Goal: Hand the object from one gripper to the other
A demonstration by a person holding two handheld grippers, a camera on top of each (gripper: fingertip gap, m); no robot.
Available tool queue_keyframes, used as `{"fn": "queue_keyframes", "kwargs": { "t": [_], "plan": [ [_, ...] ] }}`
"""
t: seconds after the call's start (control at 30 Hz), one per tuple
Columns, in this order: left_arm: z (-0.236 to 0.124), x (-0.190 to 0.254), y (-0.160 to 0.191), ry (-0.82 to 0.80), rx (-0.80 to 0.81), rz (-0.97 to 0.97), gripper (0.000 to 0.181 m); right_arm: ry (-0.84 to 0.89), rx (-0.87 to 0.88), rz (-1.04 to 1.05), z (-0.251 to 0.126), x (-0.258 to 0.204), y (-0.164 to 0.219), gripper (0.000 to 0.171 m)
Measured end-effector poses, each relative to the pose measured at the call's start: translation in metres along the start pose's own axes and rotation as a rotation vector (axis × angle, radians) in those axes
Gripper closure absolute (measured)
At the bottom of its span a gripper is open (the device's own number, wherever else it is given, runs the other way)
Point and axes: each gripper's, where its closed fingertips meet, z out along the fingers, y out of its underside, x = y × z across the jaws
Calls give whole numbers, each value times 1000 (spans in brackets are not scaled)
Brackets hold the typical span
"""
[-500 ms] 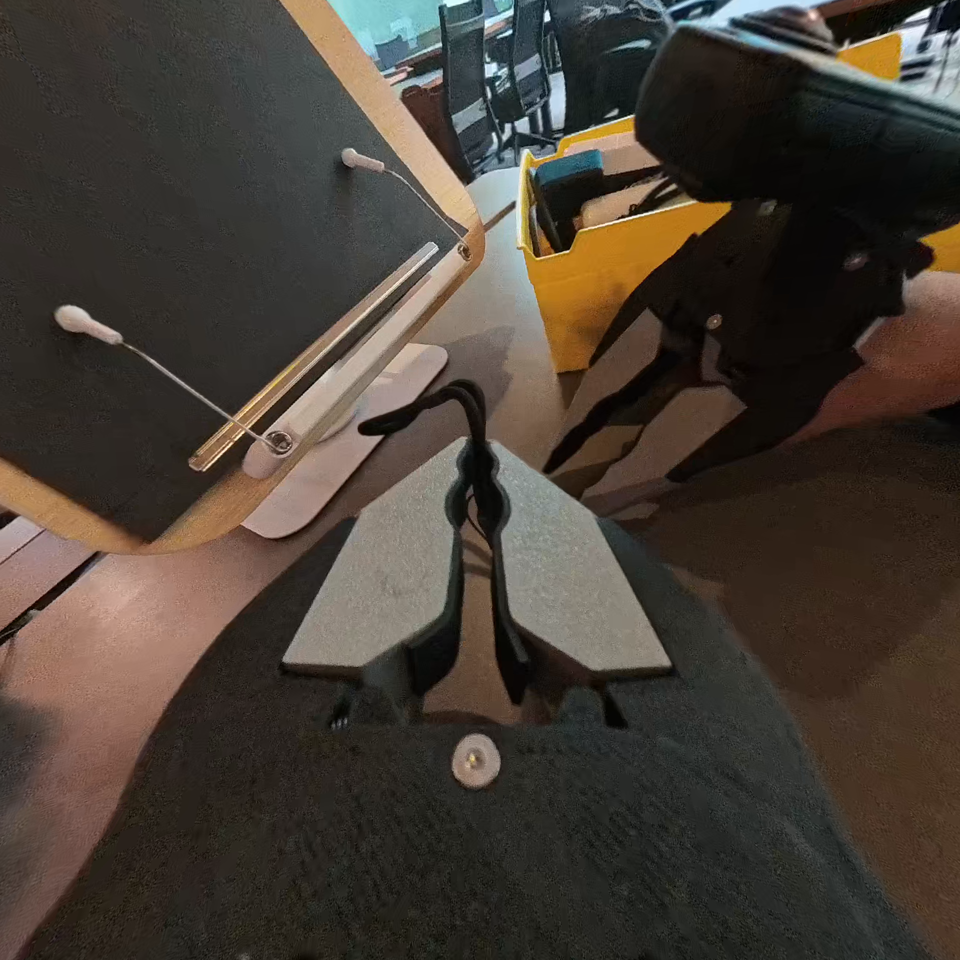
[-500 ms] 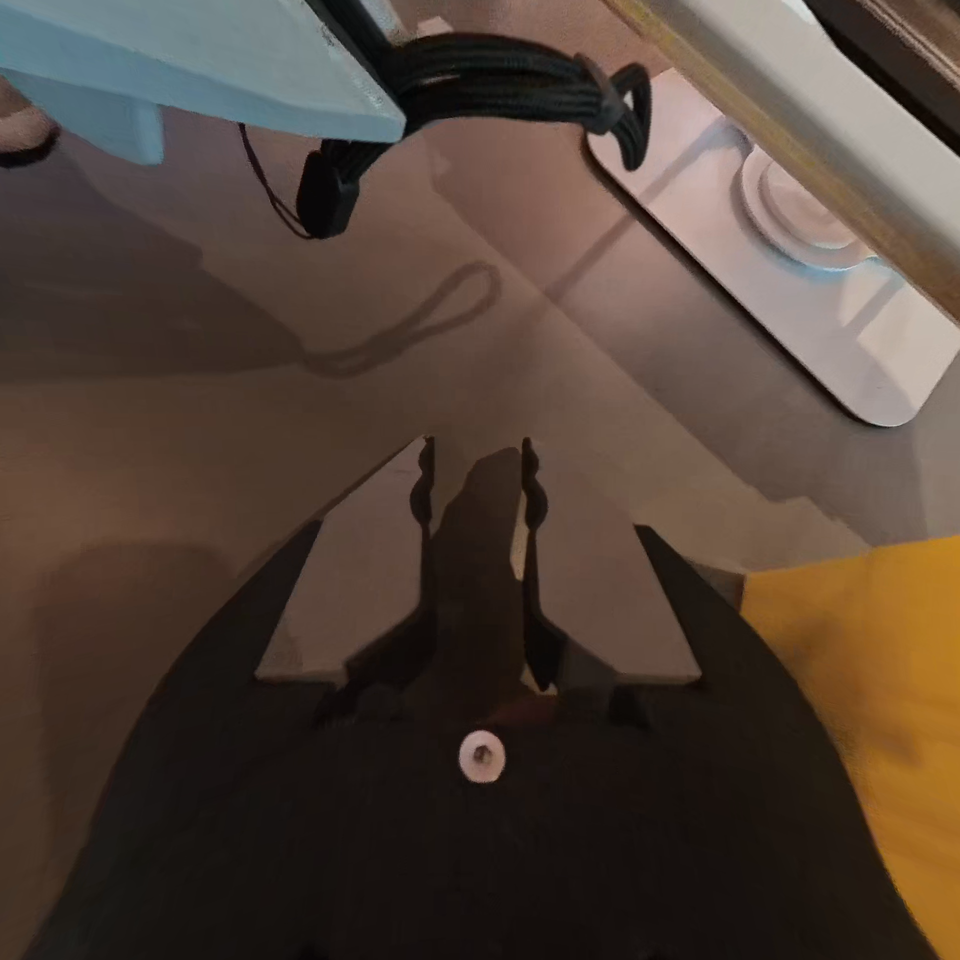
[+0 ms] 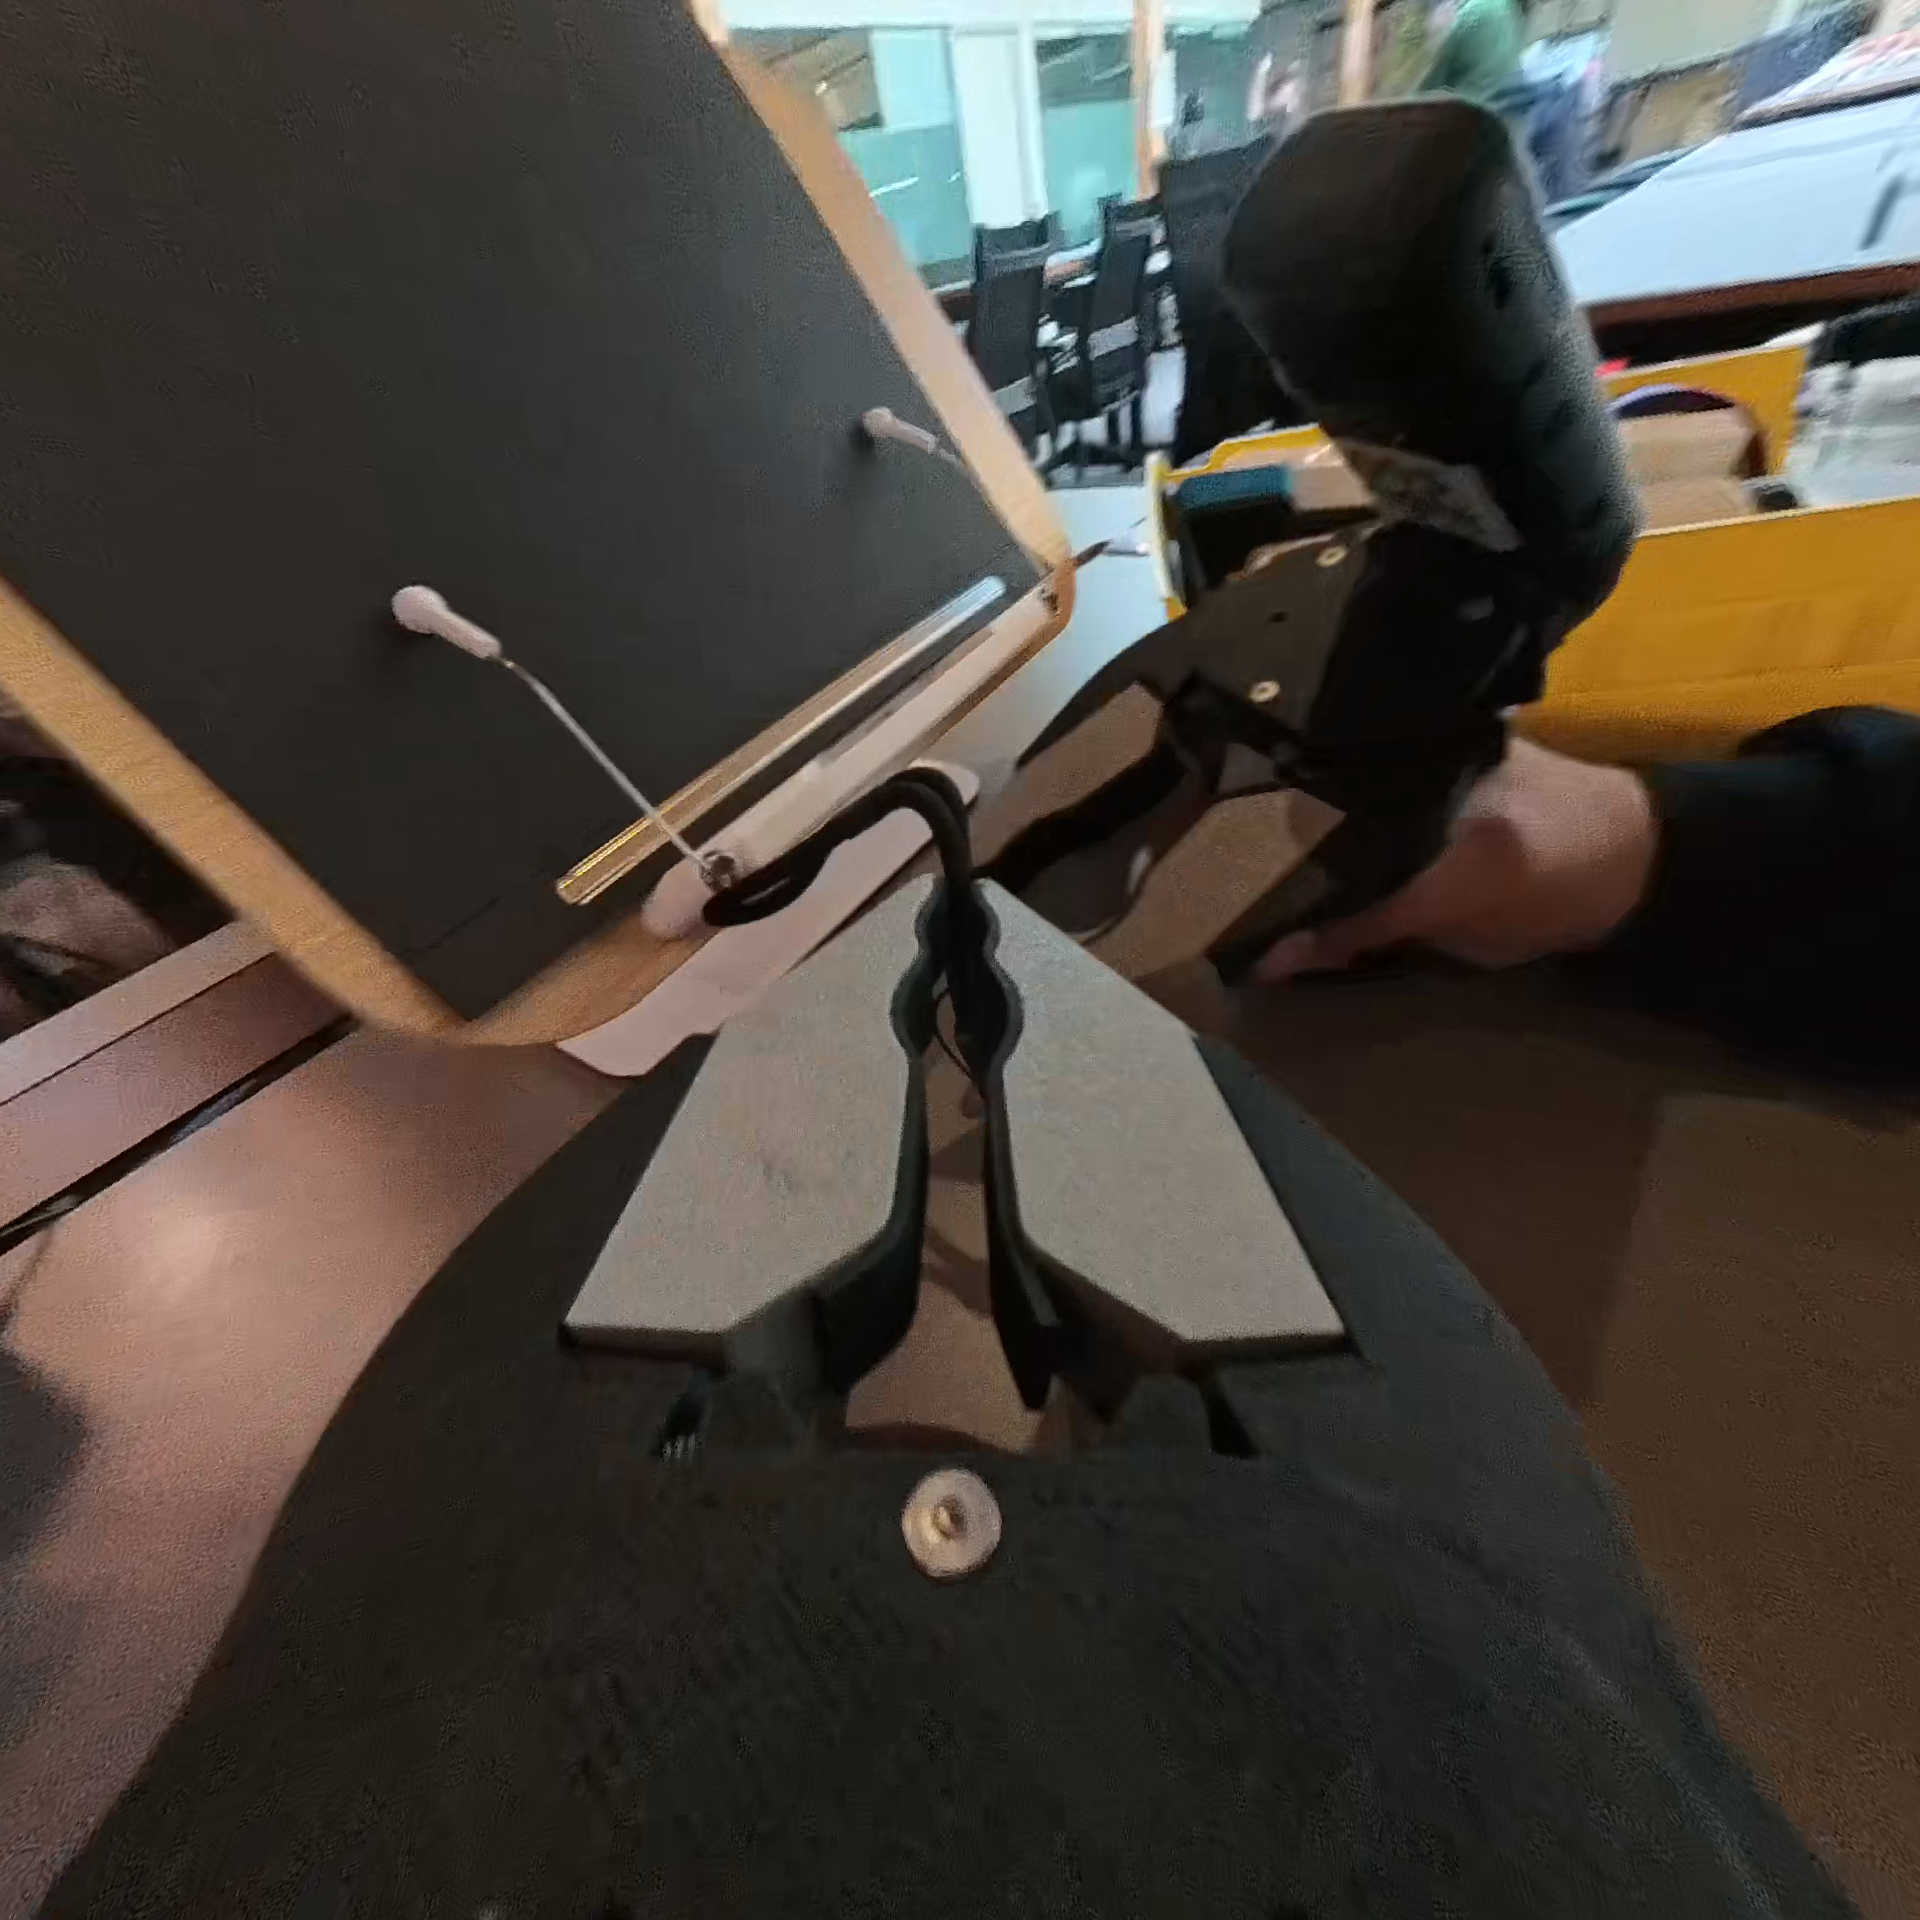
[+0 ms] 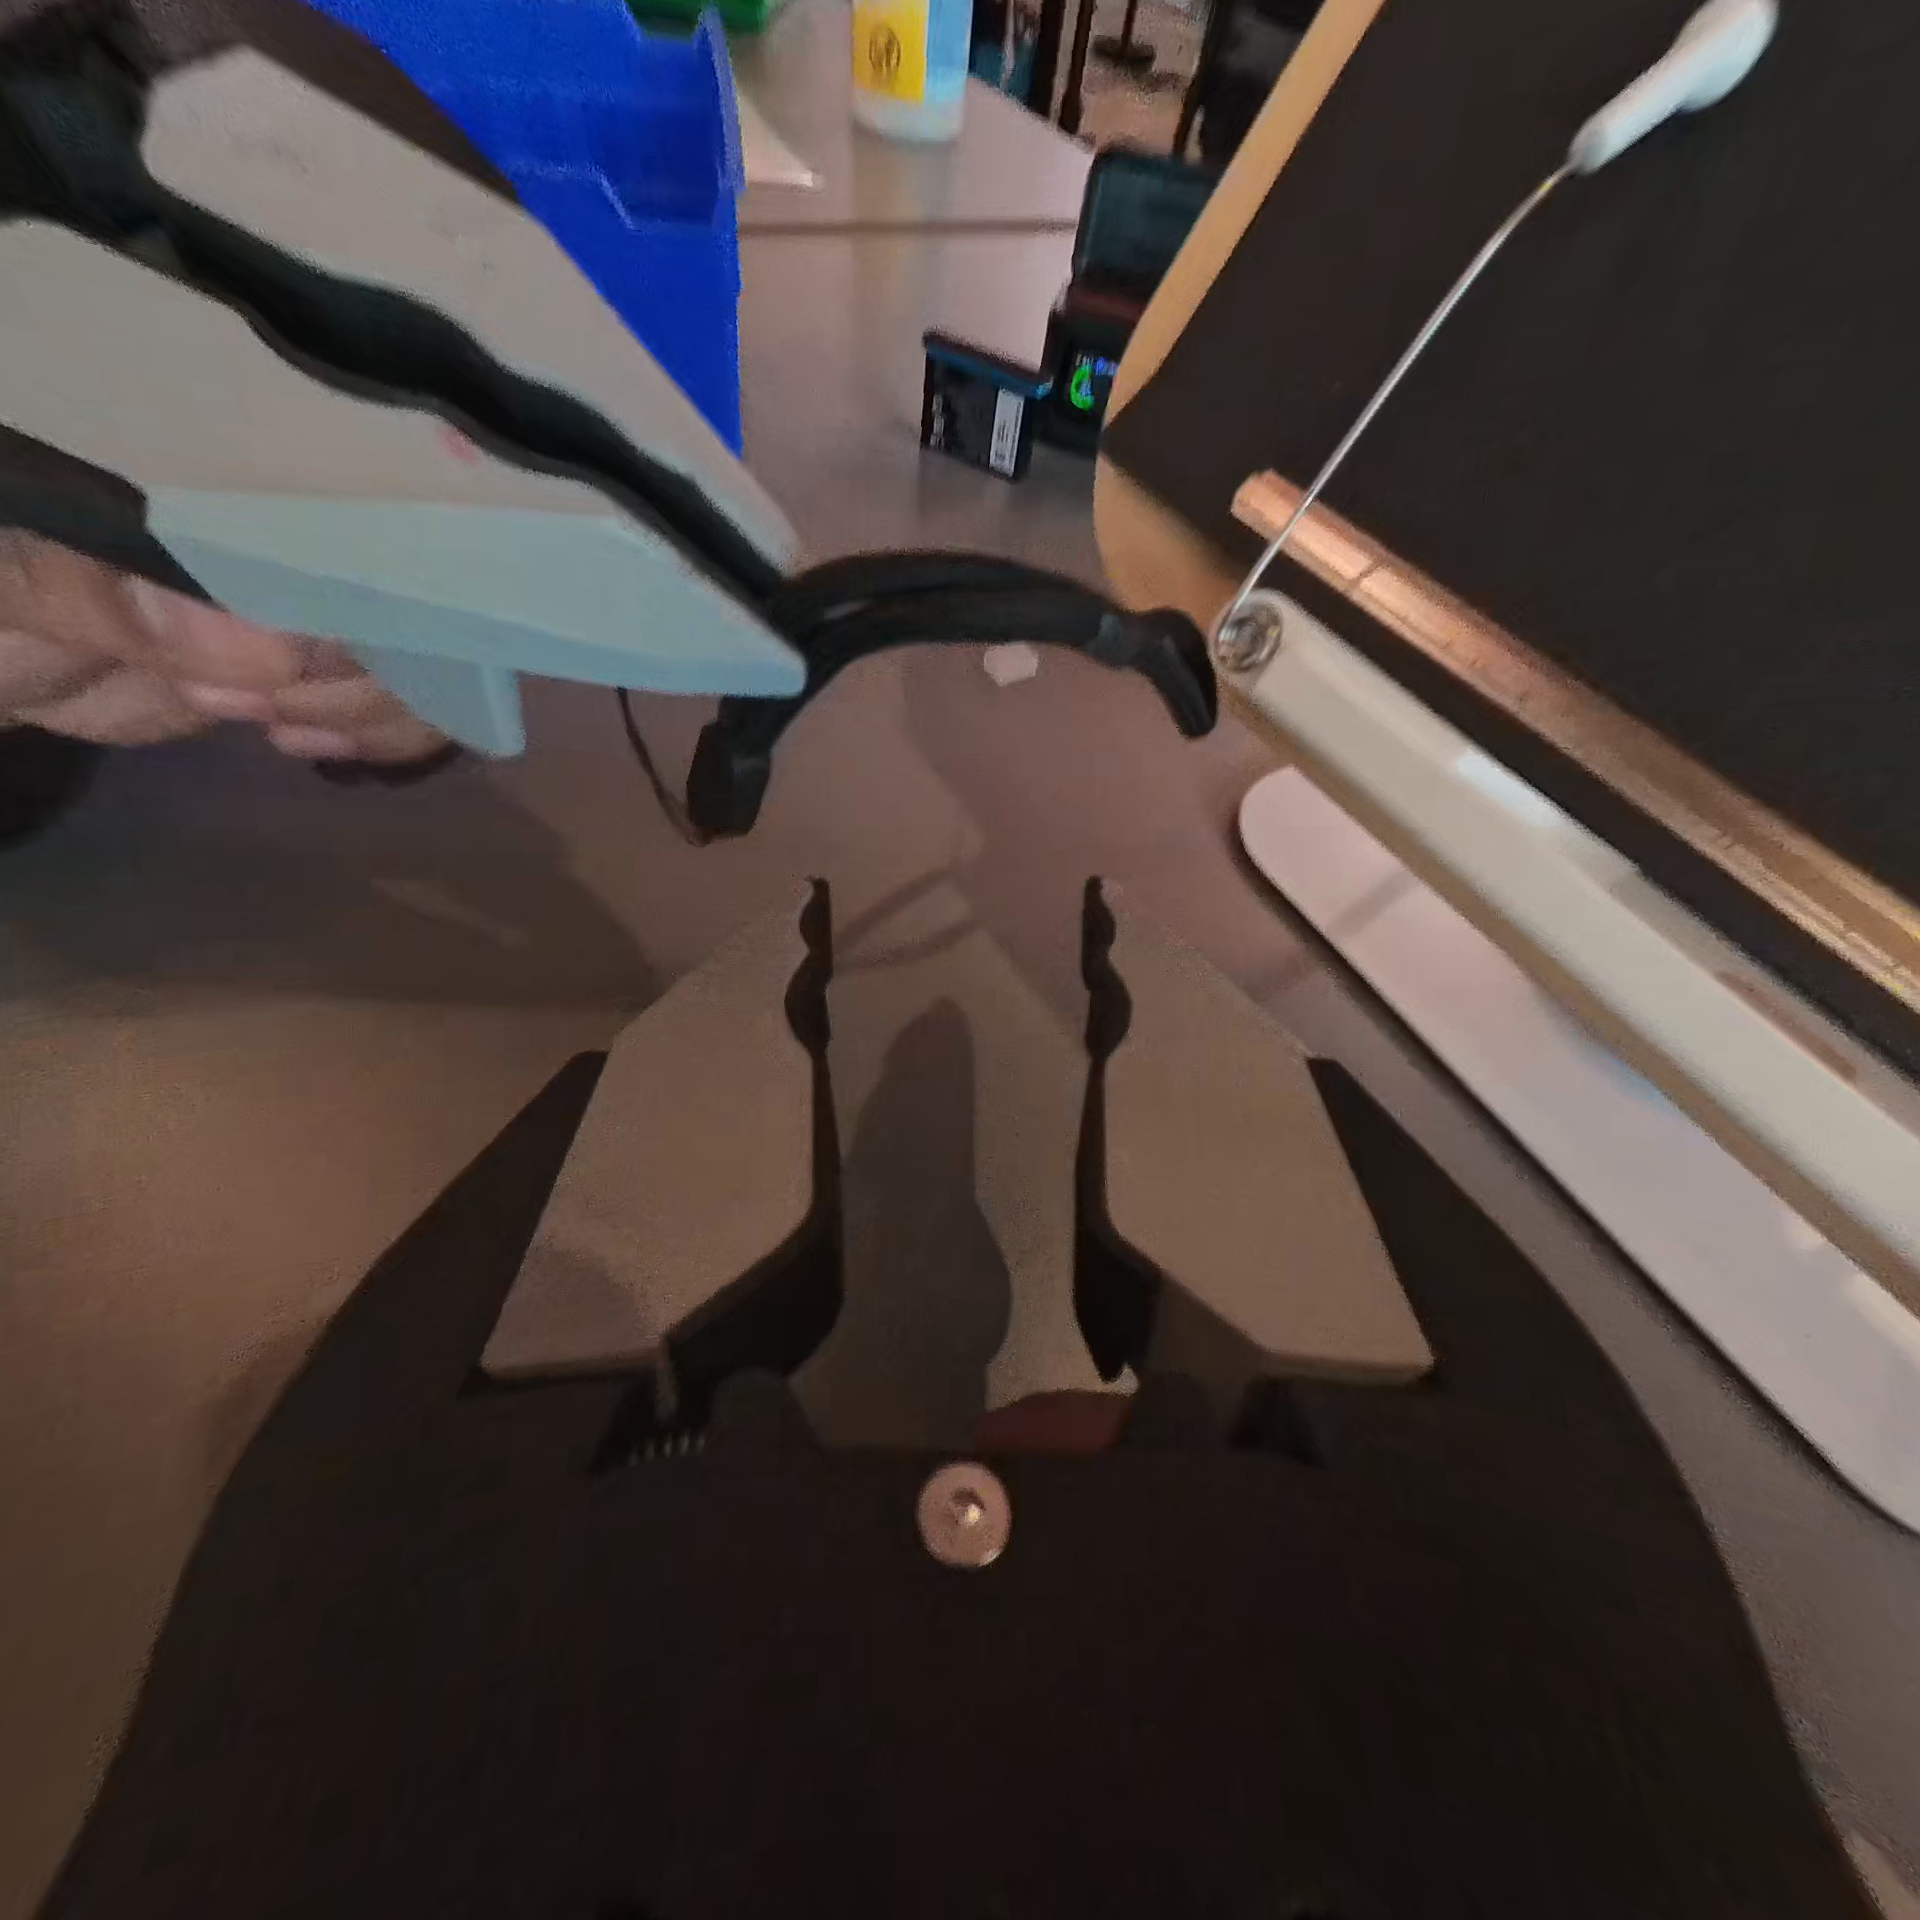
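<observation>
Two grippers share a brown tabletop [image 4: 260, 1091]. Ahead of the right gripper [image 4: 956, 935], whose jaws stand apart and empty, a book stand [image 4: 1558, 416], blue bin [image 4: 623, 156] and labelled bottle [image 4: 909, 62]. The left gripper [image 3: 956, 935] clamps a black cable bundle [image 4: 935, 613], ahead-left of the right one.

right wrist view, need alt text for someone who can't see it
The right gripper, jaws open and empty, points at a black bundled cable held out by the left gripper at upper left. A slanted book stand fills the right side above a brown table.
</observation>
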Motion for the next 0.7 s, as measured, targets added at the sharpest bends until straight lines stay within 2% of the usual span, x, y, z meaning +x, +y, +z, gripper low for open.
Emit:
{"fn": "queue_keyframes", "kwargs": {
  "t": [0.07,0.13,0.23,0.4,0.47,0.63,0.7],
  "plan": [
    [-1,10,-6,105,58,-46,181,-17,91,18,-4,0,-13,129],
    [1,7,-1,110,56,-75,181,-6,164,20,-13,1,-20,127],
    [2,5,5,98,81,-47,181,38,290,39,-33,6,-31,135],
    [13,6,7,17,128,88,181,39,251,13,-39,6,-23,132],
    [15,17,3,83,158,92,181,57,285,23,-45,10,-27,133],
    [10,6,-3,154,221,-34,181,41,297,2,-50,13,-27,125],
    [5,13,-5,251,238,-97,181,38,281,-43,-50,9,-25,124]
  ]
}}
